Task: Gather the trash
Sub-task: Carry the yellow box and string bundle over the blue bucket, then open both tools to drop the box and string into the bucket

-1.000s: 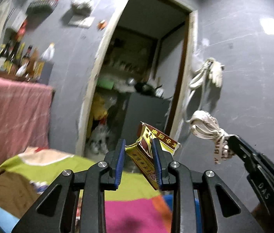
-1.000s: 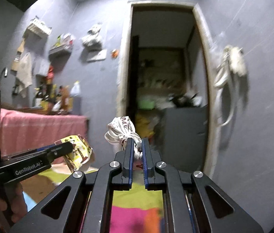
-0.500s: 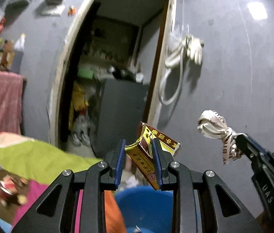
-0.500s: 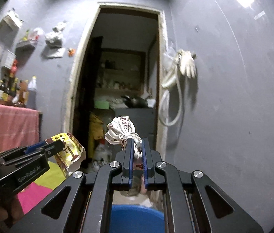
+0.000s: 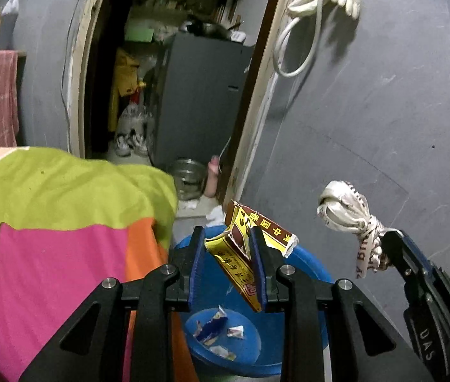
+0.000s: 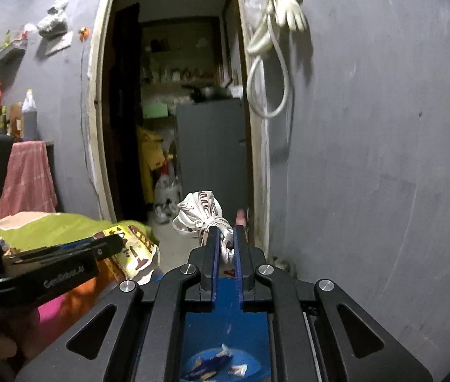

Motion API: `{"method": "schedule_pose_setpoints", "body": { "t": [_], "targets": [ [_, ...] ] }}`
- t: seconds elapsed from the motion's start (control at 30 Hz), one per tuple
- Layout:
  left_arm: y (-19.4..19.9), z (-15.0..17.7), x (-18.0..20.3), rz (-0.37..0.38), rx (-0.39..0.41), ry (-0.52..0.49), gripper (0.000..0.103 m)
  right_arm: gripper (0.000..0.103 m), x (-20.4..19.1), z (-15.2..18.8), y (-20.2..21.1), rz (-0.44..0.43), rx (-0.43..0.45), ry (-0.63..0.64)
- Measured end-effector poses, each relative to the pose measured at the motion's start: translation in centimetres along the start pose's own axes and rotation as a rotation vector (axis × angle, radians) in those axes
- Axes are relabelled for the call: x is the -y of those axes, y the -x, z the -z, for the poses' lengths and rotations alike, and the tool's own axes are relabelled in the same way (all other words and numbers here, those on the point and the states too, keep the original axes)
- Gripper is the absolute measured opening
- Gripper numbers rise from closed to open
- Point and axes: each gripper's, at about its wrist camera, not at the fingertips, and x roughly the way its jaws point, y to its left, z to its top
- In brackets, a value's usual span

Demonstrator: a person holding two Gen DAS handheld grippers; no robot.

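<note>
Two tongs hang above a round blue plastic basin (image 5: 307, 273). The left tongs (image 5: 228, 264) are clamped on a crumpled yellow-and-brown paper packet (image 5: 250, 238); the right tongs (image 6: 225, 248) are pinched together on a knotted white printed plastic bag (image 6: 202, 213). Small wrappers (image 5: 215, 331) lie in the basin, just beside a bed with a green, pink and orange cover (image 5: 65, 222).

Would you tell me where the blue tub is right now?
In both wrist views the blue tub sits low, below both grippers, right of the colourful blanket.
</note>
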Motion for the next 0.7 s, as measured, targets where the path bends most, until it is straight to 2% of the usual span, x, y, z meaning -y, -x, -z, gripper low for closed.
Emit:
{"method": "schedule_pose_setpoints", "body": {
  "t": [0.2,0.27,0.43,0.5,0.57,0.6,0.63,0.7],
  "targets": [
    [-0.8,-0.4,-0.7,0.012,-0.039,0.025,0.025,0.012,0.3,0.3,-1.1,-0.007,-0.054,-0.018],
    [-1.0,-0.5,-1.1,0.027,-0.063,0.034,0.028,0.013,0.4,0.2,-1.4,-0.014,-0.064,-0.023],
    [-0.6,-0.8,-2.0,0.06,-0.086,0.052,0.031,0.022,0.6,-0.4,-1.4,-0.017,-0.067,-0.042],
    [0.3,-1.3,-2.4,0.074,-0.074,0.063,0.031,0.025,0.6,-1.0,-0.7,-0.016,-0.053,-0.04],
    [1.7,-1.7,-2.9,0.084,-0.039,0.065,0.038,0.026,0.3,-1.7,-0.3,-0.023,-0.038,-0.039],
    [2.6,-2.0,-3.3,0.09,-0.012,0.068,0.046,0.03,-0.1,-2.3,0.2,-0.026,-0.023,-0.033],
    [3.5,-2.4,-3.8,0.097,0.018,0.071,0.05,0.038,-0.4,-2.7,0.6,-0.031,-0.008,-0.031],
    [5.3,-3.1,-4.7,0.093,0.062,0.067,0.051,0.047,-1.3,-3.8,1.5,-0.049,0.031,-0.031]
  ]
}}
